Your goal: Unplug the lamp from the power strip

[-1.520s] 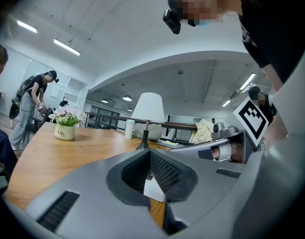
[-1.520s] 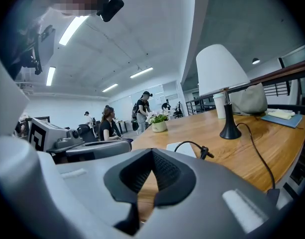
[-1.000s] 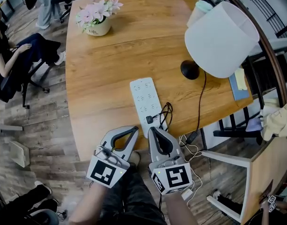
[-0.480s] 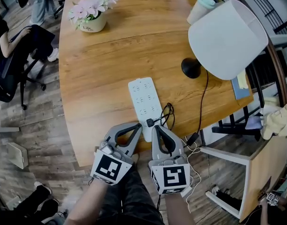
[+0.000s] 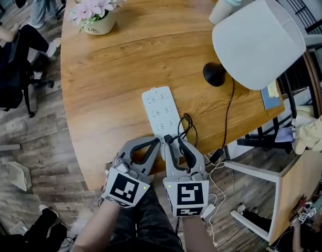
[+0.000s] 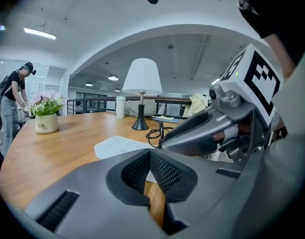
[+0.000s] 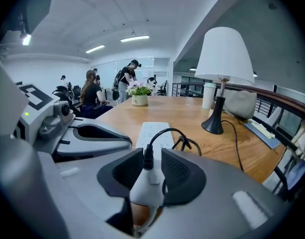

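Observation:
The white power strip [image 5: 162,112] lies on the wooden table [image 5: 113,88], and the lamp's black plug [image 5: 168,139] sits in its near end. The black cord [image 5: 227,109] loops away to the lamp base [image 5: 213,74] under the white shade [image 5: 258,41]. My right gripper [image 5: 174,140] has just been opening; in the right gripper view the plug [image 7: 148,158] stands between its parted pads. My left gripper [image 5: 154,142] rests beside it at the strip's near corner, shut and empty.
A pot of pink flowers [image 5: 97,12] stands at the far left of the table and a cup [image 5: 224,7] behind the lamp. A blue book [image 5: 268,96] lies at the right edge. Loose cables [image 5: 216,167] hang off the near table edge.
Both grippers have moved forward and down to the strip's near end. The right jaws, shut before, now stand apart around the plug.

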A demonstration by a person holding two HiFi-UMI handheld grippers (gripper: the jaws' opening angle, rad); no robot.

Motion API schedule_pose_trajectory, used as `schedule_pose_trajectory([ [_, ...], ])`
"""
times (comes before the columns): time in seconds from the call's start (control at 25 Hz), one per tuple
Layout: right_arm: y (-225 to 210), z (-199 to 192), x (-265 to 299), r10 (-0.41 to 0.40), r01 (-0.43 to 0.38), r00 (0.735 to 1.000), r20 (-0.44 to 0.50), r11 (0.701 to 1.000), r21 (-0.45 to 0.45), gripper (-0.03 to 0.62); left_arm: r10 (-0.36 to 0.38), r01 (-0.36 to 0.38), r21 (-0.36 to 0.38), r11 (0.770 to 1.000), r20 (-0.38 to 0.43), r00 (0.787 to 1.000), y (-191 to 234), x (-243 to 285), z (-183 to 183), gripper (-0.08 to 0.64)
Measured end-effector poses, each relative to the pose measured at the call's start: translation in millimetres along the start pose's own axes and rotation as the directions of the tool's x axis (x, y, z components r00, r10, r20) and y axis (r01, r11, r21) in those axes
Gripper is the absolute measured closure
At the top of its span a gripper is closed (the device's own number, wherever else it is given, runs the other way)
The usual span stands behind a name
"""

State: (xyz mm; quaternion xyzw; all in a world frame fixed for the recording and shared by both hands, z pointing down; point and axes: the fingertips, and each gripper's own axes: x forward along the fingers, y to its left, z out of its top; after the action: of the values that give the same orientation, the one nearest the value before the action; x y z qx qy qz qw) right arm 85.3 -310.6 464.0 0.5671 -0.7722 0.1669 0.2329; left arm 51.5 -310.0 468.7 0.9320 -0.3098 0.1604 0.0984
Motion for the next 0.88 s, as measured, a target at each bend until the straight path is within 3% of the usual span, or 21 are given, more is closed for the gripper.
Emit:
schedule_pose_trajectory([
  [0.32,0.6,-6.8,11.9,0.020,-0.020,0.998,-0.052,1.000,0.007,0.474,-0.032,0.035,0.053,0.998,-0.054,0.998,-3.5,9.4,-9.5,0.563],
  [0.48,3.3,-11.0,12.2,0.032,-0.031,0.997,-0.066,0.999,0.017,0.520,-0.034,0.044,0.089,0.995,-0.105,0.994,-6.0,14.1,-16.9,0.563],
  [0.64,4.3,-10.6,11.8,0.029,-0.028,0.997,-0.070,0.999,0.024,0.523,-0.025,0.042,0.128,0.991,-0.138,0.990,-5.6,16.2,-23.1,0.563],
  [0.88,11.9,-4.6,12.0,0.009,-0.013,0.998,-0.058,0.997,-0.071,0.525,-0.017,0.047,0.180,0.983,-0.162,0.987,-6.4,16.5,-24.6,0.565],
])
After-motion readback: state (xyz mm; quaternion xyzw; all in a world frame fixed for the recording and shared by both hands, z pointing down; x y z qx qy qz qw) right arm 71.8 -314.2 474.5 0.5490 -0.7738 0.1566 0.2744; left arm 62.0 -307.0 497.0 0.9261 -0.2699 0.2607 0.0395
